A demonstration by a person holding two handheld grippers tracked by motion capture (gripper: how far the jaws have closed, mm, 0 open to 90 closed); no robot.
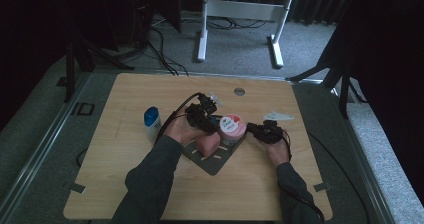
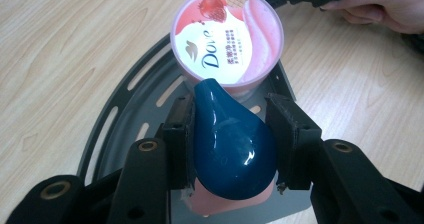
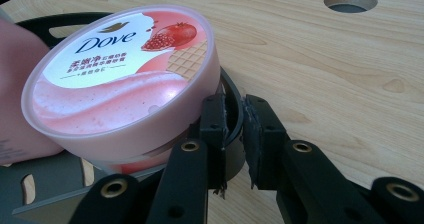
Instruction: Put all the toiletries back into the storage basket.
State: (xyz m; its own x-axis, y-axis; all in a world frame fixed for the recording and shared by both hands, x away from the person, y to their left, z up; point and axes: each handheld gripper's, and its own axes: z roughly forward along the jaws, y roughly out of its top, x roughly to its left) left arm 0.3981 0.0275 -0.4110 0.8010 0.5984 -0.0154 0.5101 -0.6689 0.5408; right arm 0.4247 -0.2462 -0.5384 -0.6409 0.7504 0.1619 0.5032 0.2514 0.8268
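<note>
Left gripper (image 2: 232,139) clamped on pink bottle's (image 2: 225,206) blue cap (image 2: 230,144), right gripper (image 3: 235,134) pinching grey tray's (image 3: 50,194) rim beside tub (image 3: 120,79): may topple tub if tugged.

"Dove" in dark blue script with a small bird mark, on the pink tub's lid (image 3: 120,64); beneath it, lines of Chinese characters too small to read.
</note>
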